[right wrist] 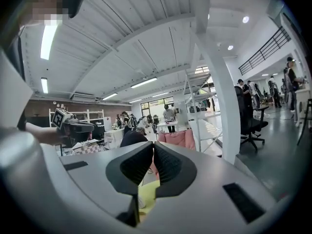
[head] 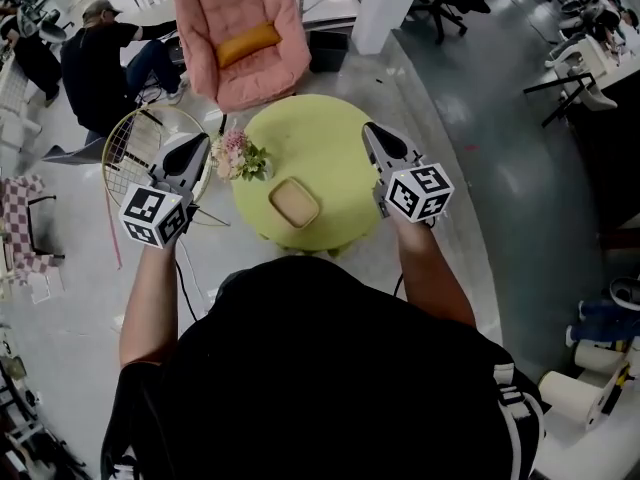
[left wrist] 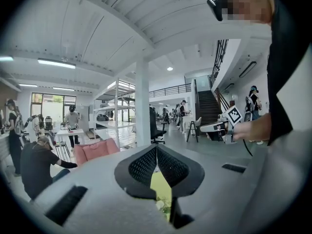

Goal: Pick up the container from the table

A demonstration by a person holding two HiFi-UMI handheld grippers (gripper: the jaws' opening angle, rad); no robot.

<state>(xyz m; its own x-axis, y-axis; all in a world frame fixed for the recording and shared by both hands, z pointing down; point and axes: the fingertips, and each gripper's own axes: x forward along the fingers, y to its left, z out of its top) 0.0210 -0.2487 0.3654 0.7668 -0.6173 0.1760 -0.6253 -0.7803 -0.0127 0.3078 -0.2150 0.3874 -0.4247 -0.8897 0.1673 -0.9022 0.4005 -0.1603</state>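
Observation:
A shallow tan rectangular container (head: 294, 203) lies on the near side of a round yellow-green table (head: 320, 133). My left gripper (head: 196, 143) hovers at the table's left edge, beside a small bunch of flowers (head: 238, 156). In the left gripper view its jaws (left wrist: 157, 148) meet at the tips, with nothing between them. My right gripper (head: 372, 130) is over the table's right edge. Its jaws (right wrist: 153, 145) are also pressed together and hold nothing. Both grippers are apart from the container, one on each side of it.
Behind the table stands a pink armchair (head: 240, 33) with a yellow cushion. A racket (head: 135, 143) lies on the floor to the left, near a seated person (head: 100, 63). A white pillar (head: 385, 3) rises at the back right. The floor is grey.

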